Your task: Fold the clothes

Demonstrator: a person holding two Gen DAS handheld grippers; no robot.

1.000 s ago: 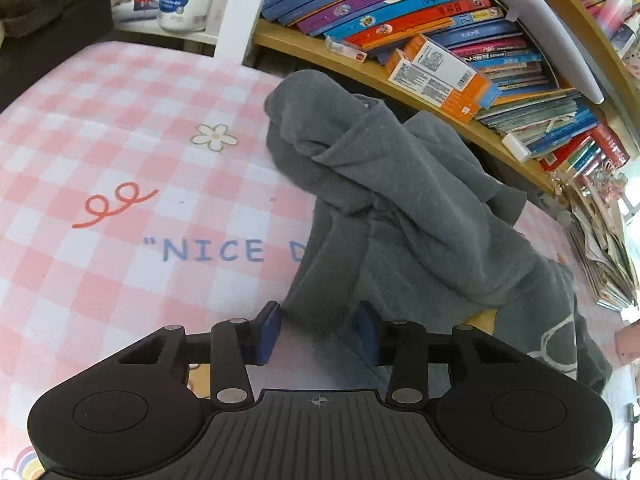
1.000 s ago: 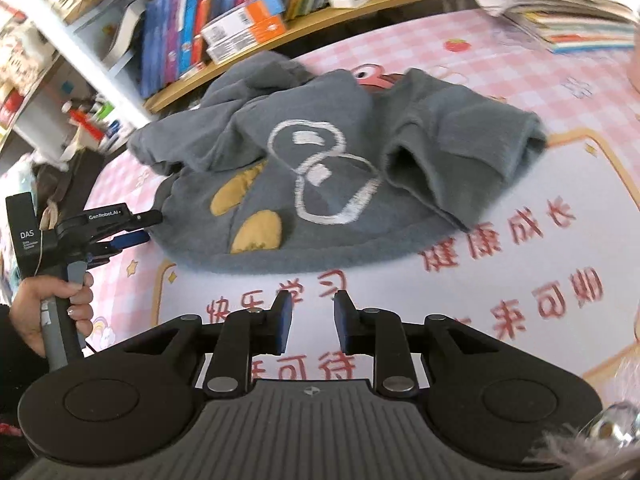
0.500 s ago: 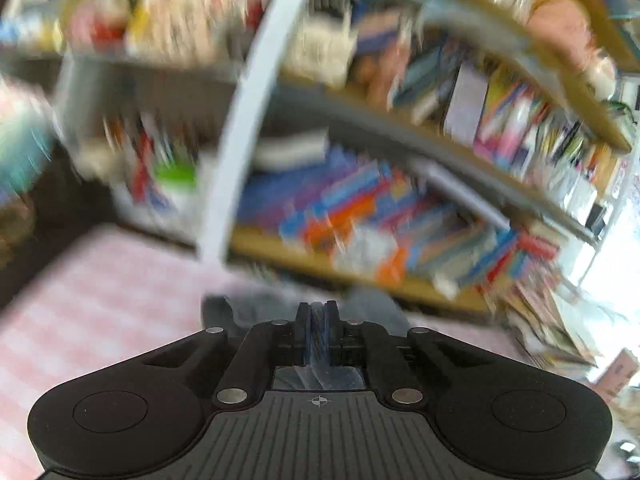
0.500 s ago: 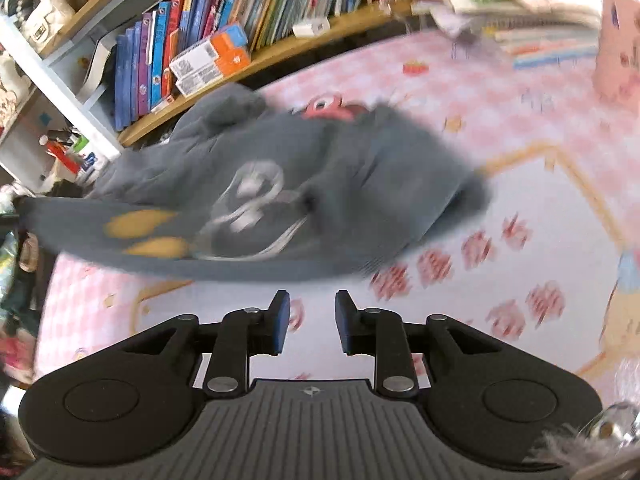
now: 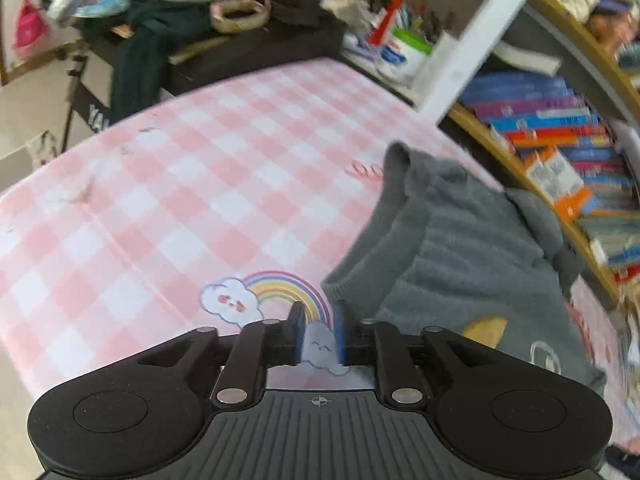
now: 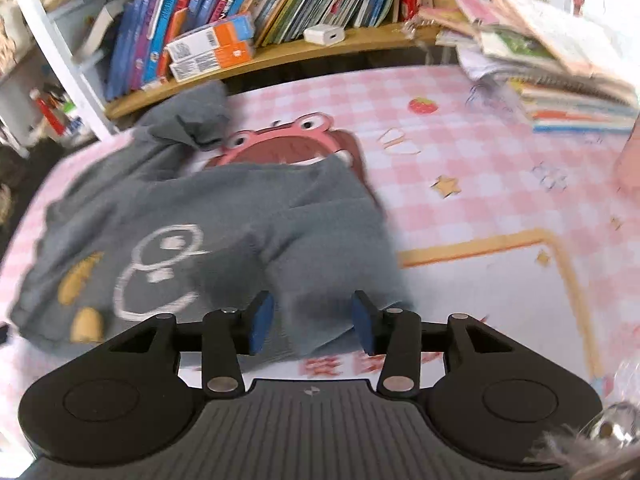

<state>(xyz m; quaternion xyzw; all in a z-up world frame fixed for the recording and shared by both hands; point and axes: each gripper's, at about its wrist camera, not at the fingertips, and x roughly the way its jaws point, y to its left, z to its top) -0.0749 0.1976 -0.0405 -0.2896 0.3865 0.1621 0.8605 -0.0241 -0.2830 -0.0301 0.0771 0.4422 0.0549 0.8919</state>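
Lying flat: pink checked mat (image 5: 192, 200) under everything
Sweater: gray sweater (image 6: 224, 216) crumpled on the mat, near the bookshelf (image 6: 280, 52)
Right gripper (image 6: 313, 320): jaws wide apart over the sweater's near edge
Left gripper (image 5: 318, 330): jaws slightly apart, empty, just left of the sweater

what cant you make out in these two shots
- Sweater near hem, right wrist view: the right claw body covers it.
- Sweater's right part, left wrist view: motion blur, and the left claw body hides its lower edge.
- Book titles, both views: blurred, too small.
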